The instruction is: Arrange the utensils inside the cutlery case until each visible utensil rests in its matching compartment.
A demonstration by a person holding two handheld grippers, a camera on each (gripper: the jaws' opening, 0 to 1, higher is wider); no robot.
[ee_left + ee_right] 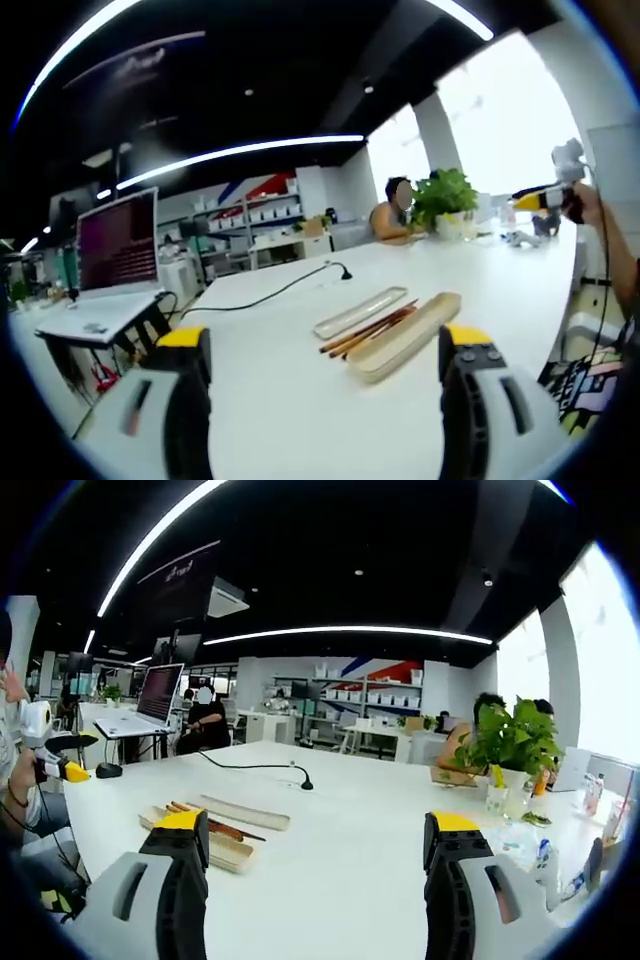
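Observation:
A beige cutlery case [408, 338] lies open on the white table [300, 400], with its flat lid [360, 312] beside it. Brown chopstick-like utensils [368, 330] rest between lid and case, partly over the case edge. My left gripper [325, 345] is open, short of the case, nothing between its jaws. In the right gripper view the same case [228, 854], lid [245, 813] and utensils [215, 826] lie to the left. My right gripper [315, 825] is open over bare table, also holding nothing. Each gripper appears far off in the other's view, held in a hand [590, 205].
A laptop [120, 245] on a stand sits at the table's left end, a black cable with a small microphone [340, 268] runs across the middle. A potted plant [510, 740] and bottles [540, 855] stand at the far end. People sit behind the table.

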